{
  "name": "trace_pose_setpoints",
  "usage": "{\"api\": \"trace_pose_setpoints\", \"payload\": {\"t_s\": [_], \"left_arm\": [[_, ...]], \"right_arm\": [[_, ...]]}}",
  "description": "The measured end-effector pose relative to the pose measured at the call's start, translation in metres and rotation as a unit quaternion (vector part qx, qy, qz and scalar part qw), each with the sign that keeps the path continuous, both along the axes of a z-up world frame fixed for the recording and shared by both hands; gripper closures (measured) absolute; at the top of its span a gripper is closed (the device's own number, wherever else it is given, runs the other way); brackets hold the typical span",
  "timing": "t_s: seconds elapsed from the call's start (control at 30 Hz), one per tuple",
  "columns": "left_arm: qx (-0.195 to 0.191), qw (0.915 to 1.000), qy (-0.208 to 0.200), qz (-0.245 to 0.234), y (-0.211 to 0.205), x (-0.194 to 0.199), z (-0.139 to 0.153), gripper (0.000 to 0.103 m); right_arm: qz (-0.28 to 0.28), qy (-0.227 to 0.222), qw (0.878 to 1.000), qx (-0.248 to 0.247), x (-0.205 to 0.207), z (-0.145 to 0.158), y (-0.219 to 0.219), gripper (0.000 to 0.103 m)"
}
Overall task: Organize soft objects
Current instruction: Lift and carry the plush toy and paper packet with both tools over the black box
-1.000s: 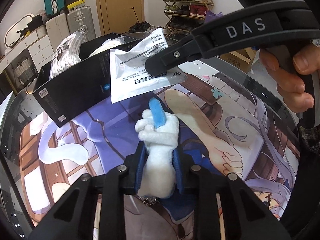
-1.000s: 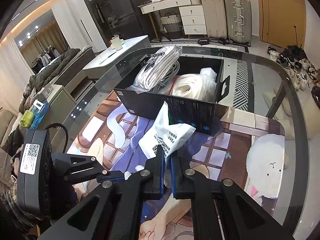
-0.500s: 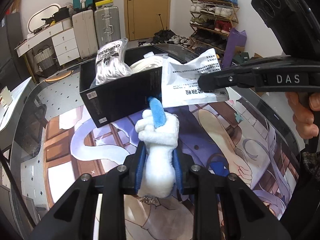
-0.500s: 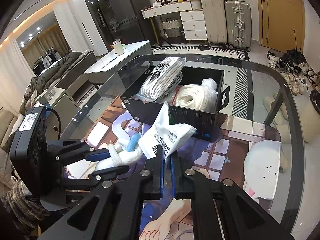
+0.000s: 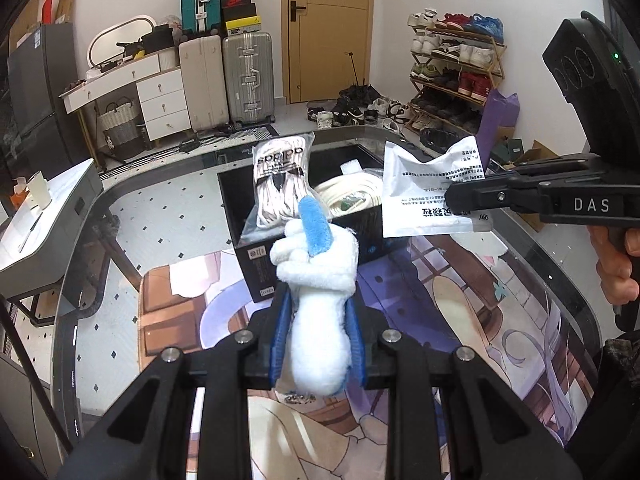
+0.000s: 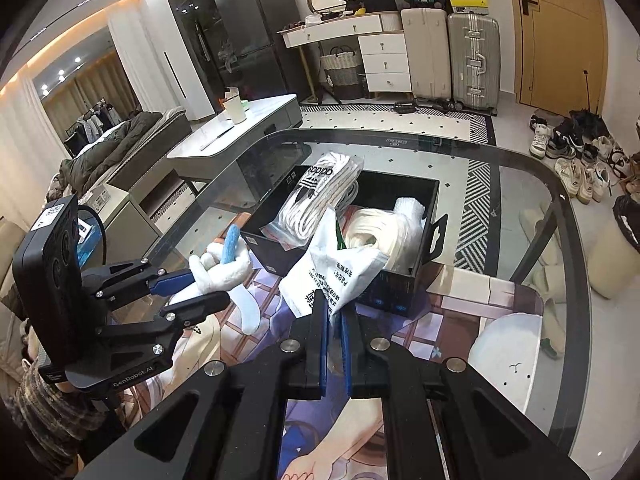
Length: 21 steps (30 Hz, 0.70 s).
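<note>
While the left claw (image 5: 318, 340) grips a white plush toy (image 5: 316, 304), the right claw (image 6: 335, 312) pinches a white packet (image 6: 332, 276). Both hang above the counter (image 6: 520, 184), near the black box (image 6: 396, 292).

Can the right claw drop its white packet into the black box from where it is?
Probably yes. The right claw holds the white packet just short of the black box, whose top is open, though bagged items already fill much of it.
</note>
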<state>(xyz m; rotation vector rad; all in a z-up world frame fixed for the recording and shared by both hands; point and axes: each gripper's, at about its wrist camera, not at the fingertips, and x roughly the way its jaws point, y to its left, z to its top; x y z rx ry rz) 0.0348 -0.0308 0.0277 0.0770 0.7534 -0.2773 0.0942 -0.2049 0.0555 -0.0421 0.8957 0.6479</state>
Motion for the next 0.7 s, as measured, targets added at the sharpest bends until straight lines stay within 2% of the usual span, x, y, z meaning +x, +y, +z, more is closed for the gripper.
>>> {"api": "trace_pose_setpoints", "payload": {"t_s": [0.4,0.7], "left_arm": [[0.007,0.9993,-0.031,0.017,0.009,0.022,0.028,0.079],[0.005,0.9992,-0.028,0.029,0.017,0.051,0.029,0.079]], "right_arm": [[-0.003,-0.014,1.0,0.005,0.018,0.024,0.004,0.098],[-0.01,-0.017,1.0,0.007,0.037,0.03,0.007,0.098]]}}
